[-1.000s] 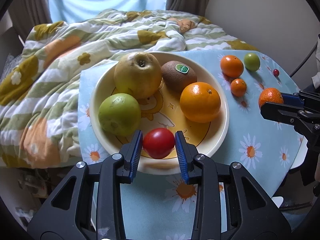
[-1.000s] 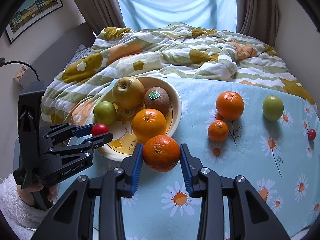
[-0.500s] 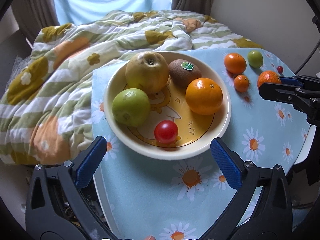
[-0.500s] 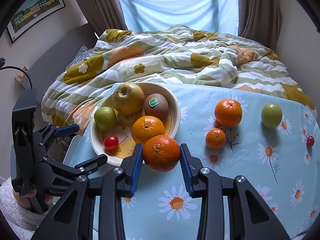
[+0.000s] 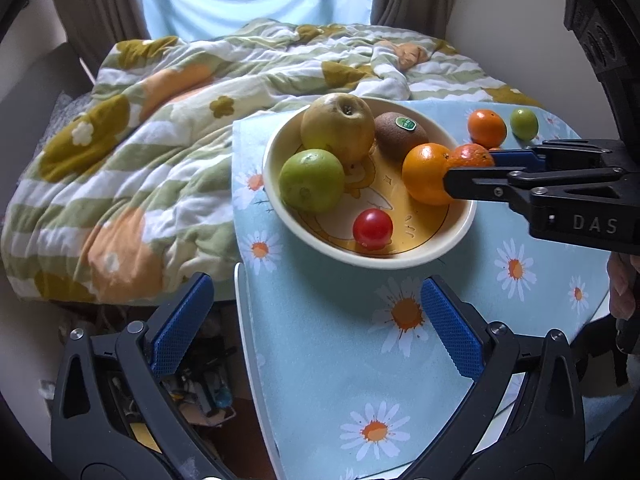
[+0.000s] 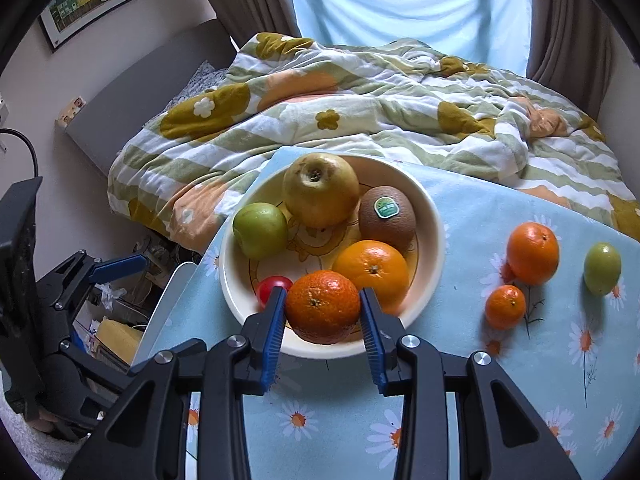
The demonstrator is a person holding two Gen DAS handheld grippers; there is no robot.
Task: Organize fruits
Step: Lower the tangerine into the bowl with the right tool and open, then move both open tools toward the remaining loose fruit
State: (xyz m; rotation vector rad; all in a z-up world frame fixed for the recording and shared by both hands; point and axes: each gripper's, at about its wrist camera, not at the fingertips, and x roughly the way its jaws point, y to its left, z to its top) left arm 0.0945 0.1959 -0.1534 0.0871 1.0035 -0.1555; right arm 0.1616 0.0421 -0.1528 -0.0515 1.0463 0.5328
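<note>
A cream bowl (image 6: 434,216) on the daisy tablecloth holds a pear (image 6: 320,188), a green apple (image 6: 260,230), a kiwi (image 6: 386,214), an orange (image 6: 370,270) and a red tomato (image 5: 372,228). My right gripper (image 6: 322,310) is shut on a tangerine (image 6: 322,306) and holds it over the bowl's near rim; it also shows in the left wrist view (image 5: 468,156). My left gripper (image 5: 316,328) is open and empty, drawn back near the table's edge. An orange (image 6: 532,252), a small tangerine (image 6: 505,306) and a green fruit (image 6: 602,267) lie on the cloth to the right.
A rumpled floral blanket (image 6: 360,112) covers the bed behind the table. The table edge (image 5: 244,344) drops to floor clutter (image 5: 200,396) at the left. A curtained window (image 6: 400,0) stands at the back.
My left gripper let go of the tomato in the bowl, opened wide and pulled back. My right gripper carried the tangerine leftward to over the bowl.
</note>
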